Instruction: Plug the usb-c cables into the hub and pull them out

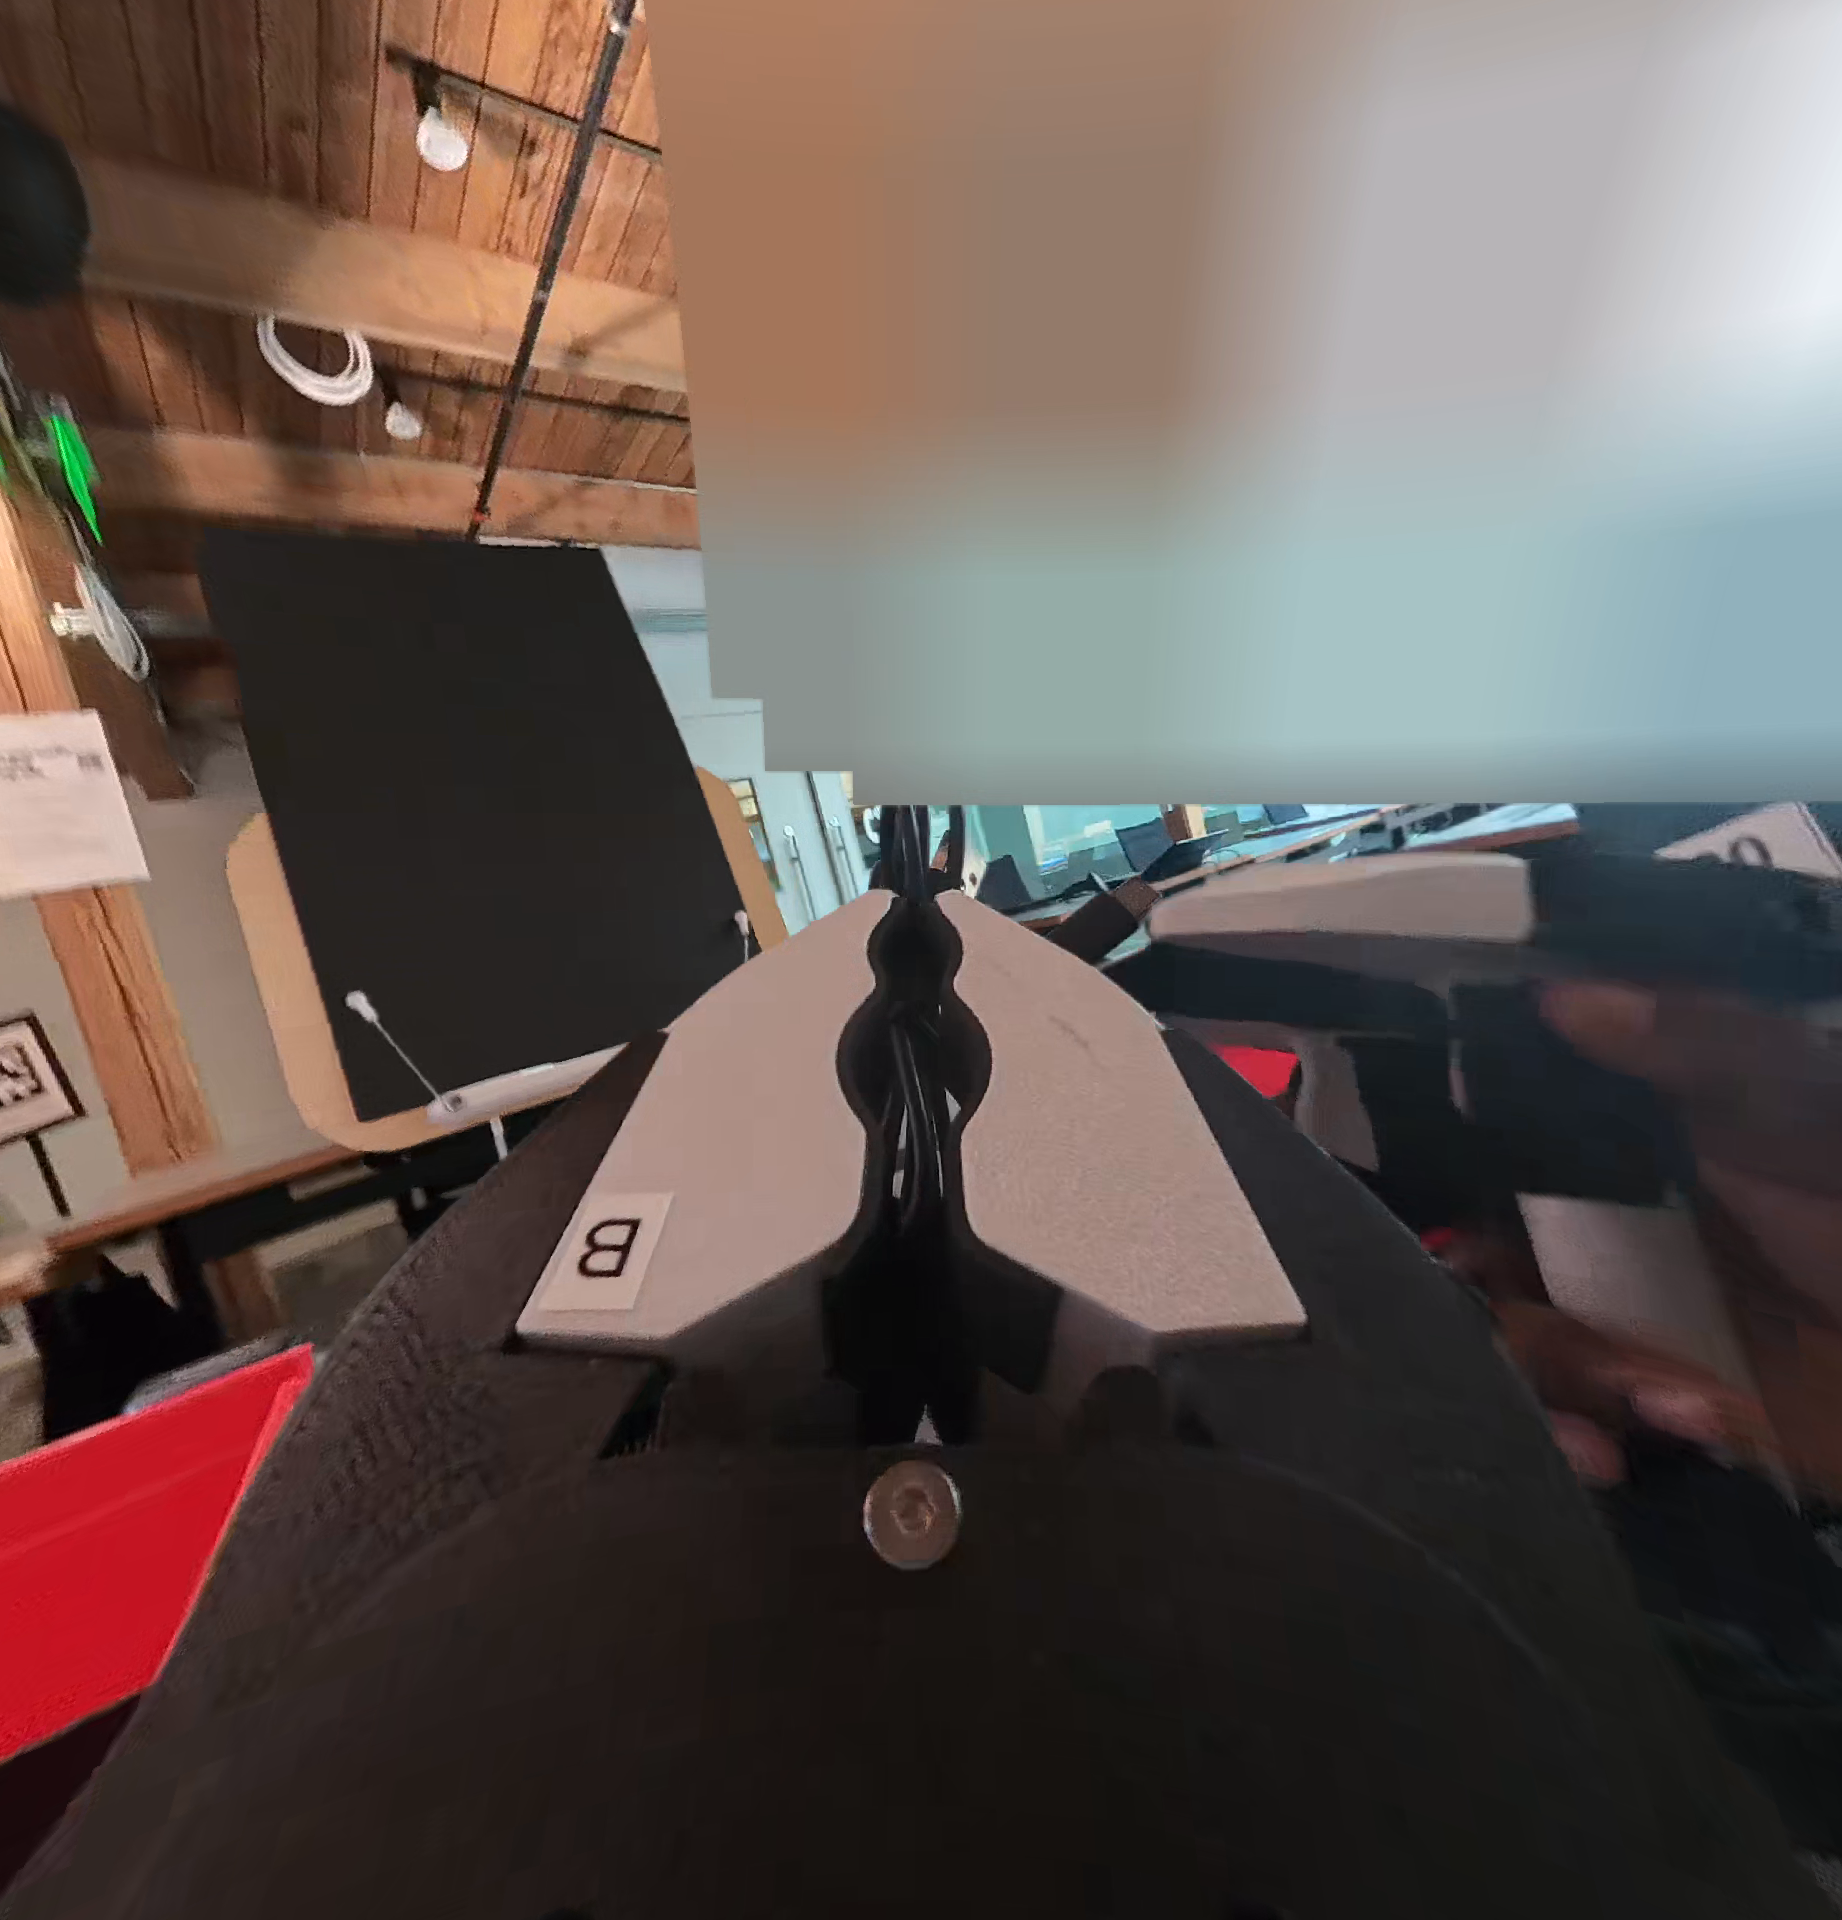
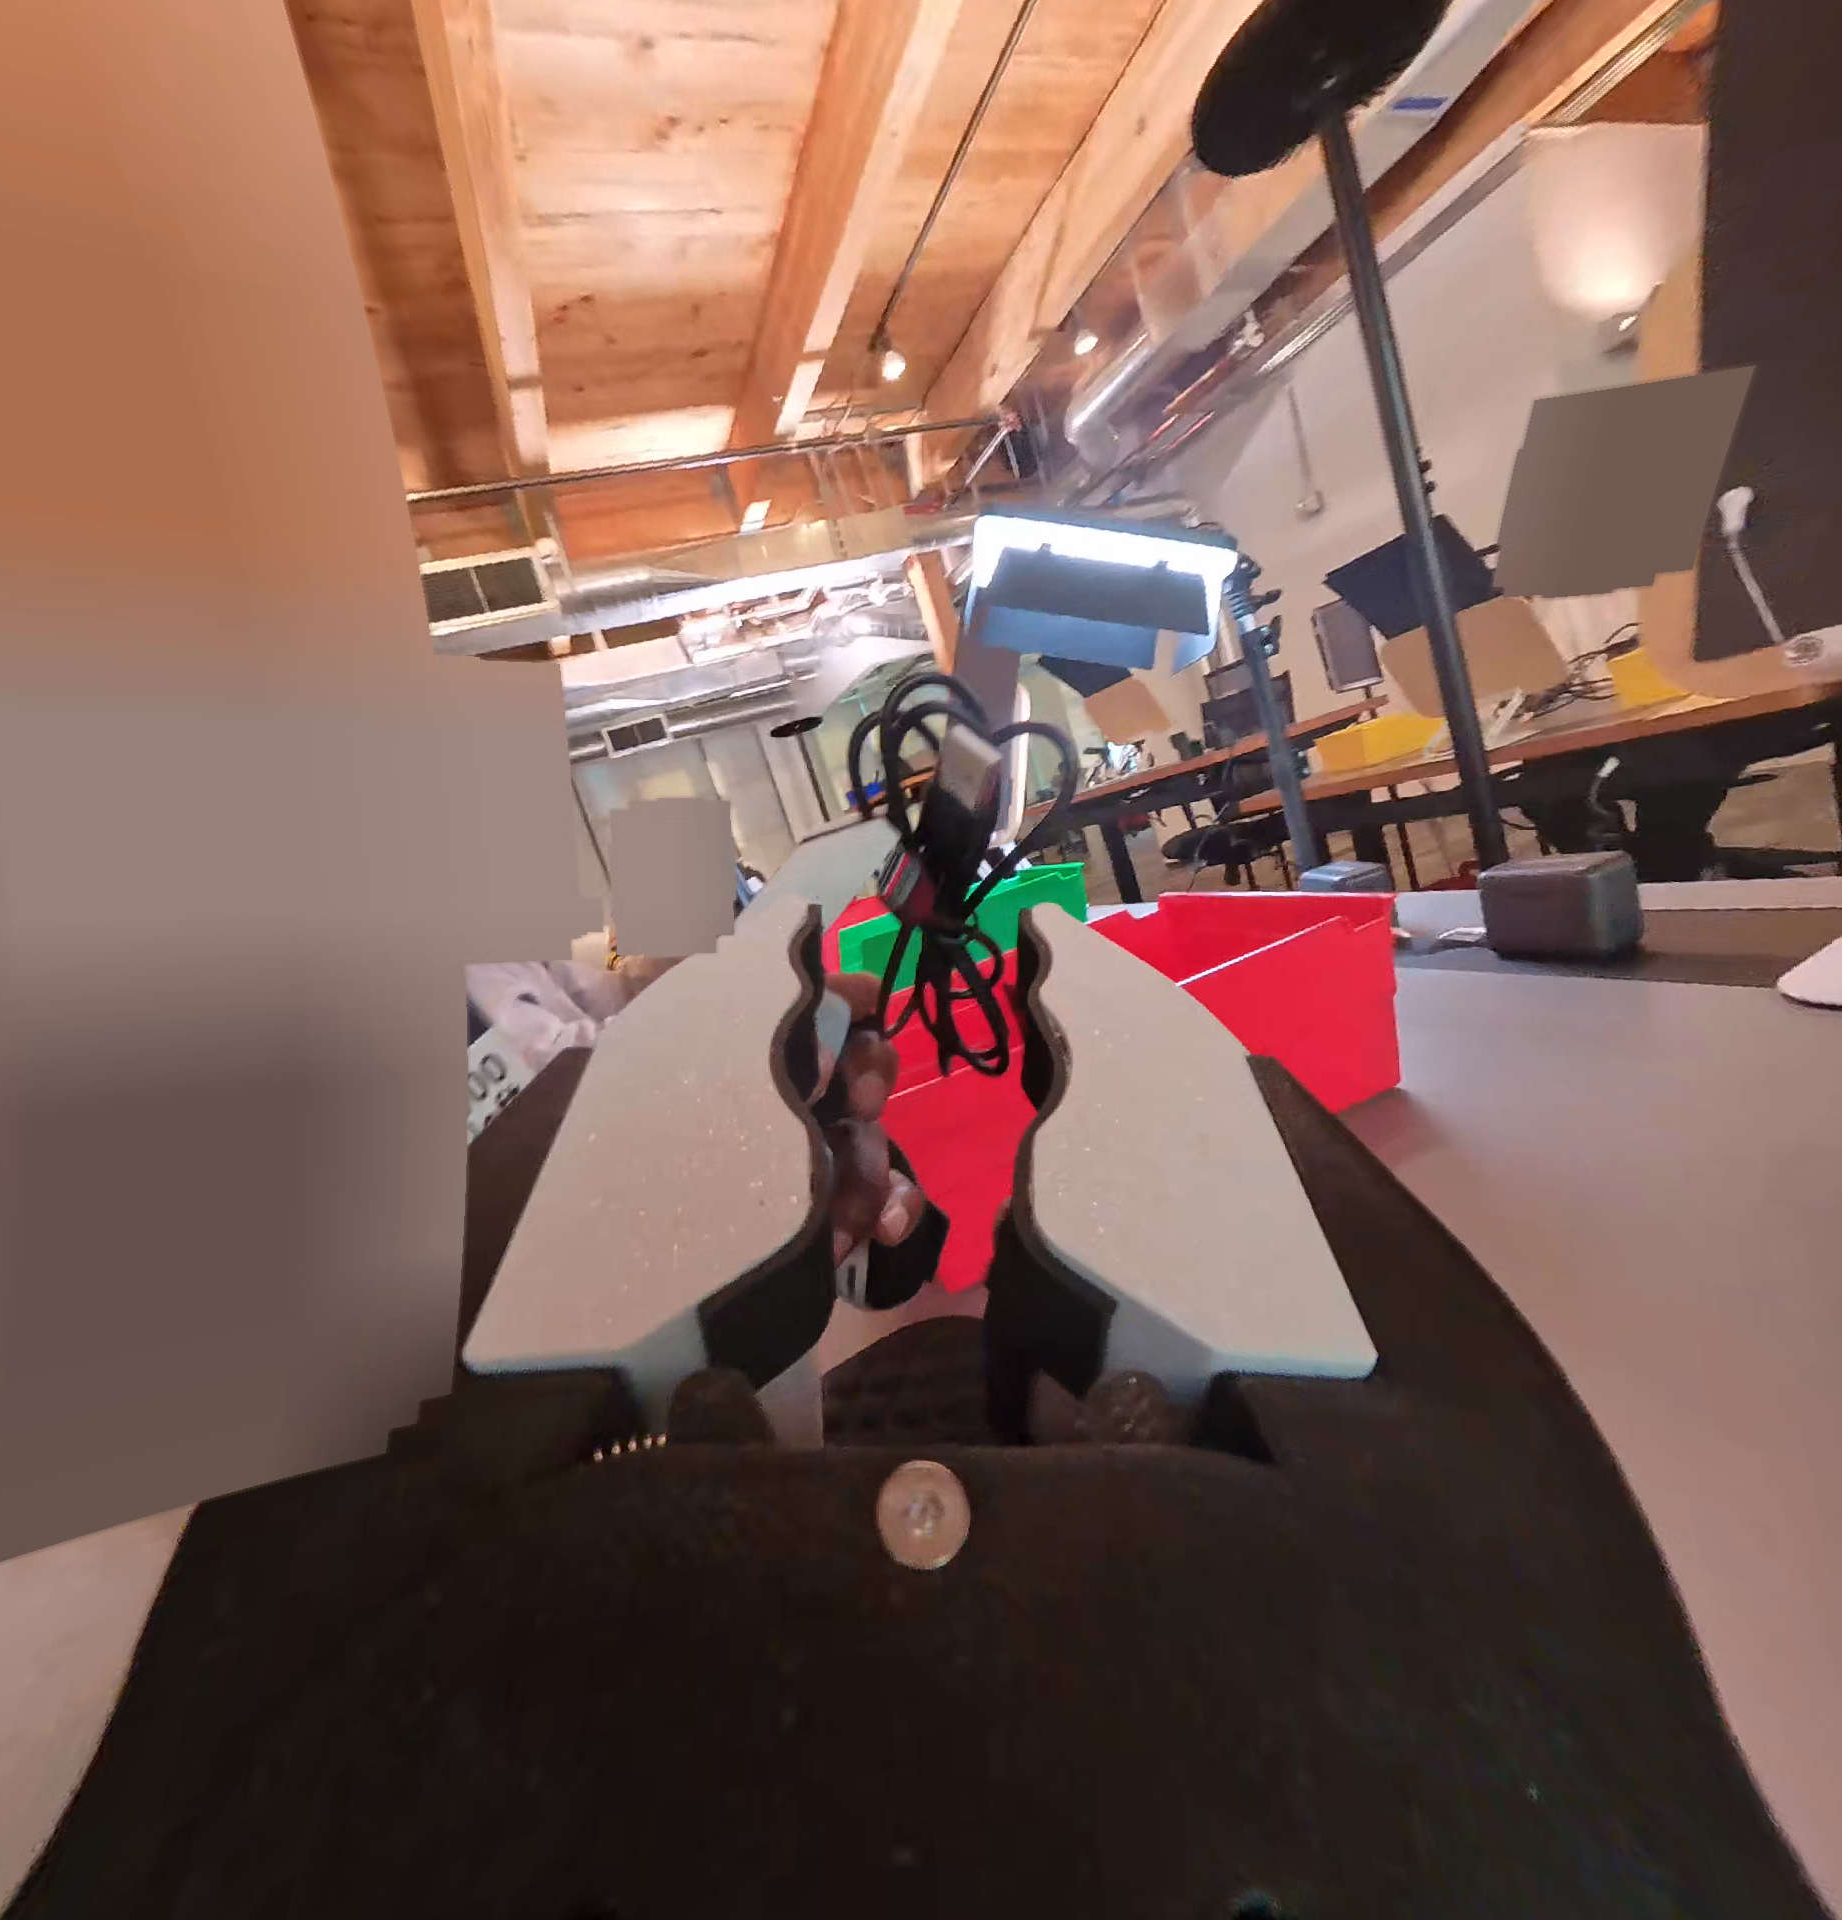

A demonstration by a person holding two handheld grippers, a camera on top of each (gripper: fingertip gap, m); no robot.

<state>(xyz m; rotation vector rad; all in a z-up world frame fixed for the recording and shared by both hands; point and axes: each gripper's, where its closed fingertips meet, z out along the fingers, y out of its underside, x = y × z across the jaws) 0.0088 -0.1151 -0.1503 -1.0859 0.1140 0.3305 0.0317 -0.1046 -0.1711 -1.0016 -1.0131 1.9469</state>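
Note:
My left gripper (image 1: pixel 912 909) is shut on a bundle of black cables (image 1: pixel 909 1070) that runs between its grey fingers and sticks out past the tips. In the right wrist view the same looped bundle (image 2: pixel 948 935) hangs in the air ahead, with a silver plug (image 2: pixel 971 771) pointing up at its top. My right gripper (image 2: pixel 922 925) is open and empty, its jaws wide apart, just short of the bundle. A hand (image 2: pixel 863 1143) shows between its fingers. The right gripper's finger (image 1: pixel 1343 899) also shows at the right of the left wrist view. I cannot see a hub.
A red bin (image 2: pixel 1260 987) and a green bin (image 2: pixel 1052 894) stand on the grey table (image 2: pixel 1571 1195) behind the bundle. The red bin (image 1: pixel 117 1507) also shows low left in the left wrist view. A black pole on a grey base (image 2: pixel 1561 899) stands at the right. The tips of both grippers are at nearly the same place.

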